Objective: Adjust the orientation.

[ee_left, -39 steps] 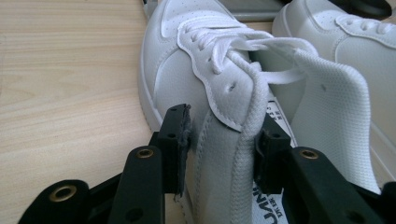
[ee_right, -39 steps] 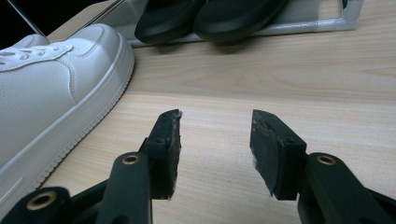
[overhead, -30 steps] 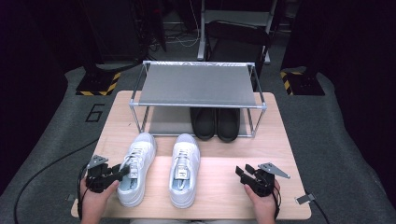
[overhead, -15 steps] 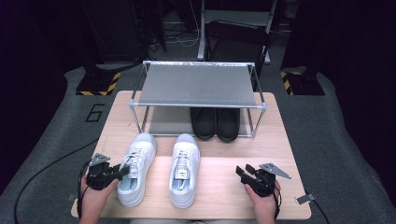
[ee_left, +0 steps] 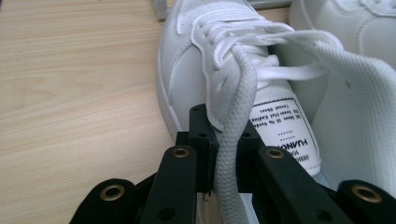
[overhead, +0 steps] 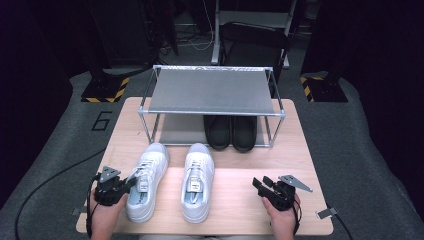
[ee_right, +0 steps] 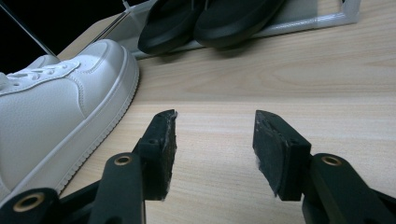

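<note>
You have: two white sneakers, lower centre of the frame; two black shoes, centre, under one metal rack; two tools, lower corners; one surface.

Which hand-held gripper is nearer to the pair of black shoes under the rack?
Right. The right hand-held gripper sits on the table just in front of the black shoes, slightly right. The left hand-held gripper is farther, clamped on the left white sneaker.

2 sneakers before rack; slippers under it
</note>
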Tool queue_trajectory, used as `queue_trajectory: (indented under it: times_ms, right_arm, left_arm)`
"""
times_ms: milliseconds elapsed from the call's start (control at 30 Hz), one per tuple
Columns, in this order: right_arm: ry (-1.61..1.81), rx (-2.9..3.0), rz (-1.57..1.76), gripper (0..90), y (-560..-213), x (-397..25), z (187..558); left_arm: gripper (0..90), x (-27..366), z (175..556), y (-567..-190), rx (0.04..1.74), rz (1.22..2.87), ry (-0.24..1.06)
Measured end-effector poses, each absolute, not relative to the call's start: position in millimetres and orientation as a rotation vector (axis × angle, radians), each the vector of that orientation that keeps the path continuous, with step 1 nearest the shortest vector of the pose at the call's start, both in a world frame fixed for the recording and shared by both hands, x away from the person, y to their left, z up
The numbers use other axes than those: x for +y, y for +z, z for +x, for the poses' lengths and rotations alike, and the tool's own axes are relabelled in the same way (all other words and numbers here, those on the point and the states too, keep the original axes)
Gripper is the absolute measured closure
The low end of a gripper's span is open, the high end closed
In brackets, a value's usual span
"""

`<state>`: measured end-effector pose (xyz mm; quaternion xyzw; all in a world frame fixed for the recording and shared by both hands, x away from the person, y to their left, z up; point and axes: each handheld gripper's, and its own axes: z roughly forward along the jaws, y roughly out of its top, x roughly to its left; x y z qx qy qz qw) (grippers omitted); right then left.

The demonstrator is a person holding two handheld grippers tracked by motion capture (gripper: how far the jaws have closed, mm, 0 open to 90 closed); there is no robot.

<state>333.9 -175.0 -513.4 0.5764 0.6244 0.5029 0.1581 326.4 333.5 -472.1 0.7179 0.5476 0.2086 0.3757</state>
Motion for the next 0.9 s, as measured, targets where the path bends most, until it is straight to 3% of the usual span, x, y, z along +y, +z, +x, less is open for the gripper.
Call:
queue_trajectory:
  times_ms: [567, 900]
  right_arm:
    - [1.435, 1.793, 1.647, 49.3, -517.0, -173.1, 334.9]
    - [1.442, 1.785, 1.668, 49.2, -516.4, -173.9, 334.5]
  left_arm:
    - [80.3, 334.7, 329.1, -470.9, 1.355, 1.882, 0.515]
    - [72.3, 341.5, 331.6, -471.9, 1.343, 1.869, 0.424]
